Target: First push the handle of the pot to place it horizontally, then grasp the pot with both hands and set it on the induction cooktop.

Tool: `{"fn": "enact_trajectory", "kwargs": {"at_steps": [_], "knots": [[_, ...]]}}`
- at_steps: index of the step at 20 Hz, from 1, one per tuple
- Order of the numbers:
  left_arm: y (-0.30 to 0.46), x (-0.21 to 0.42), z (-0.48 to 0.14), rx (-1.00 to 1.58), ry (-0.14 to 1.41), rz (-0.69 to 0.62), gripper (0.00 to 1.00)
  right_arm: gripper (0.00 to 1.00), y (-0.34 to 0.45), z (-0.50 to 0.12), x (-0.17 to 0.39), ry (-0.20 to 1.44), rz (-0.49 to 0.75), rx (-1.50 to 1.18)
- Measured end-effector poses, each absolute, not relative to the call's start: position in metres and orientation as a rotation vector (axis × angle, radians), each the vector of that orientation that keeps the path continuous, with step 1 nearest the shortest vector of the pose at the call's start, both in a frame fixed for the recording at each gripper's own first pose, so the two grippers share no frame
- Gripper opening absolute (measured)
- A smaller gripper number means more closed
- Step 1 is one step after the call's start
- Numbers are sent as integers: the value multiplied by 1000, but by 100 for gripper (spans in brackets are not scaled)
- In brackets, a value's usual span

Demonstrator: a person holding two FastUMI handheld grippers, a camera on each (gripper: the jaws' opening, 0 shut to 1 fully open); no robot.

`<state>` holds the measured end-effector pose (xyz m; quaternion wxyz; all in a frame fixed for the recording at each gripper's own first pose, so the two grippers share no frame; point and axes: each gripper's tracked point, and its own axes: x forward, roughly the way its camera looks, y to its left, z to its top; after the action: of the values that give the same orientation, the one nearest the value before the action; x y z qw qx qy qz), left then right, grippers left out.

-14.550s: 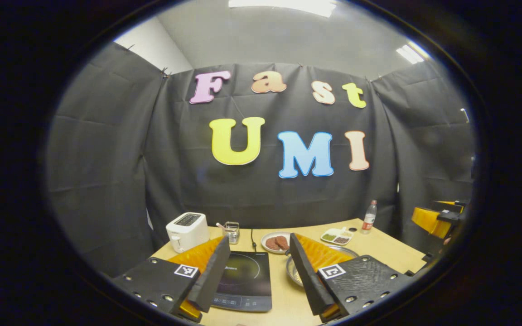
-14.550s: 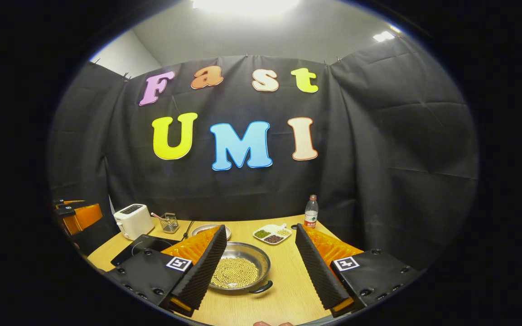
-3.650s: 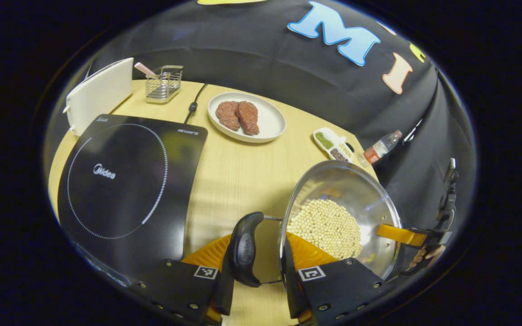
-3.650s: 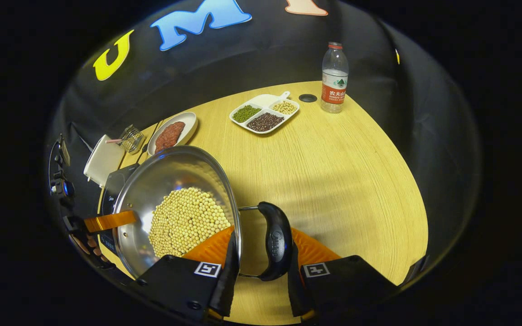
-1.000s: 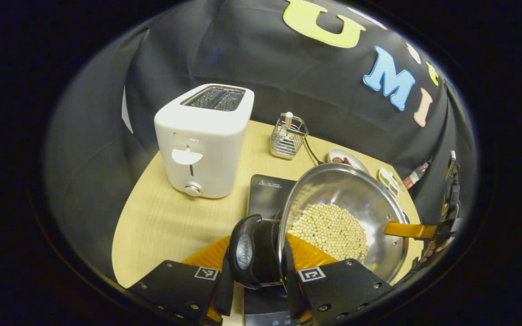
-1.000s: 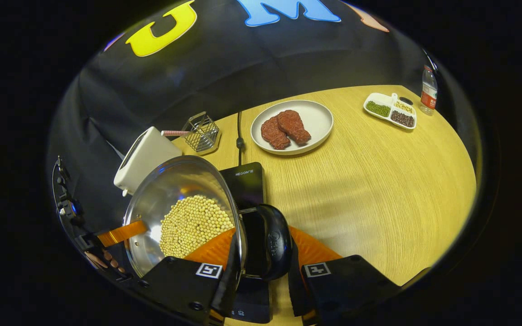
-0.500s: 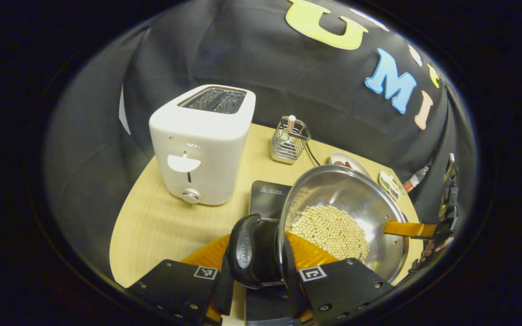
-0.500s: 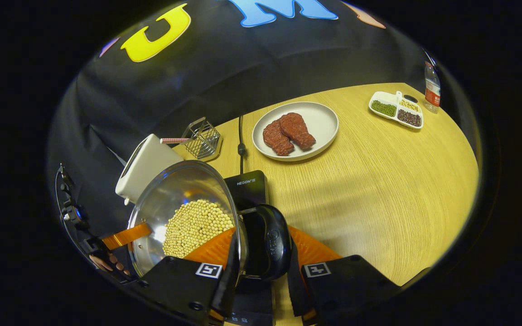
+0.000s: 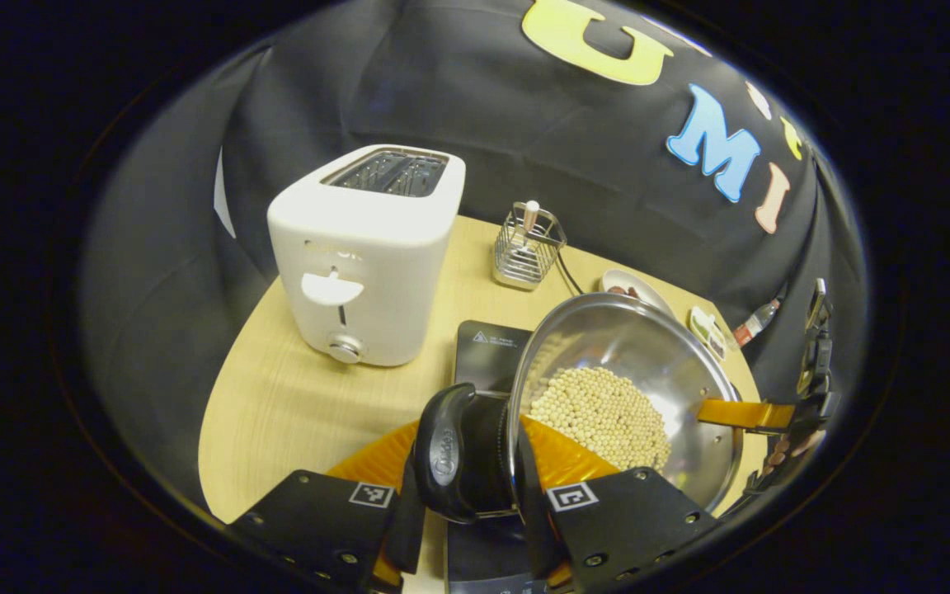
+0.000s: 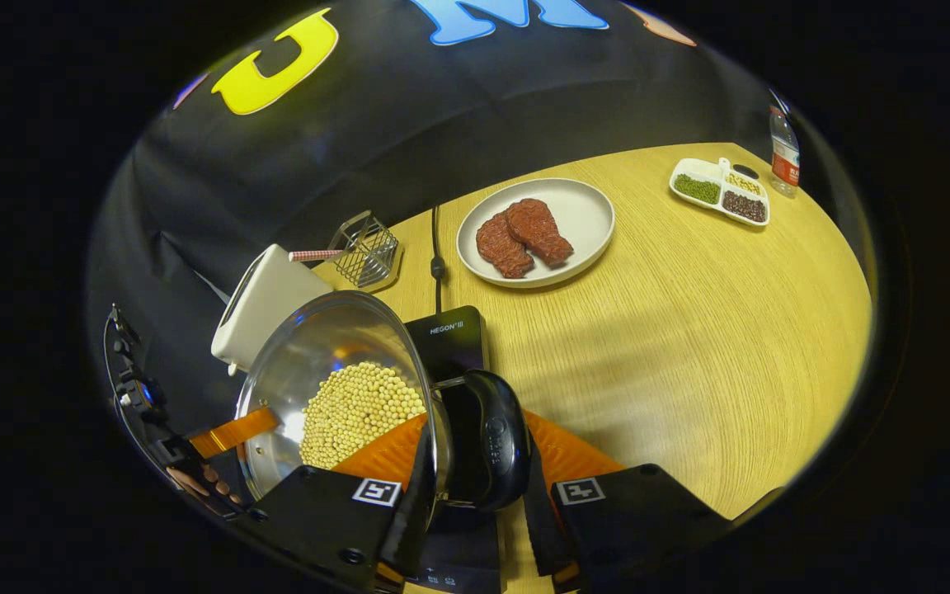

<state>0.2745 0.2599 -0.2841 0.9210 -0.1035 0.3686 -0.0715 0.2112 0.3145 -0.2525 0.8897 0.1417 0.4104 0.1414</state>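
Note:
A steel pot (image 9: 632,346) with pale beans in it hangs over the black induction cooktop (image 9: 493,353); I cannot tell whether it touches the glass. My left gripper (image 9: 468,462) is shut on the pot's near black handle (image 9: 444,450). In the right gripper view the pot (image 10: 331,351) sits to the left, and my right gripper (image 10: 479,450) is shut on its other black handle (image 10: 498,450), above the cooktop (image 10: 452,338). Each gripper shows across the pot from the other: the right gripper (image 9: 745,415) and the left gripper (image 10: 232,431).
A white toaster (image 9: 364,247) stands close on the left, with a wire basket (image 9: 529,247) behind the cooktop. Farther right on the wooden table (image 10: 689,330) are a plate of meat (image 10: 537,231), a divided dish (image 10: 718,194) and a bottle (image 10: 782,157).
Since 3.6 s ago both grippers have carried the pot leftward from the bare table to over the cooktop. In the last second it has barely shifted, and both holds are unchanged.

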Motion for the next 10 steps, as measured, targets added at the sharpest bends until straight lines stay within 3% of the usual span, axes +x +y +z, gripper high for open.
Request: {"fn": "enact_trajectory", "kwargs": {"at_steps": [1,2,3,6,7,9,10], "knots": [[260,274,-284,-211,759,-146,49,54,314,-252,211,854,295,294],[260,274,-283,-207,758,-143,57,52,314,-252,211,857,296,295],[260,275,-283,-208,758,-139,57,57,314,-253,211,858,296,295],[261,274,-282,-228,753,-127,55,51,314,-250,211,857,295,302],[261,275,-282,-235,752,-118,60,59,313,-250,211,859,293,304],[261,271,-288,-225,777,-104,51,67,310,-246,212,854,289,298],[263,267,-287,-209,789,-95,62,75,307,-246,213,850,286,291]]}}
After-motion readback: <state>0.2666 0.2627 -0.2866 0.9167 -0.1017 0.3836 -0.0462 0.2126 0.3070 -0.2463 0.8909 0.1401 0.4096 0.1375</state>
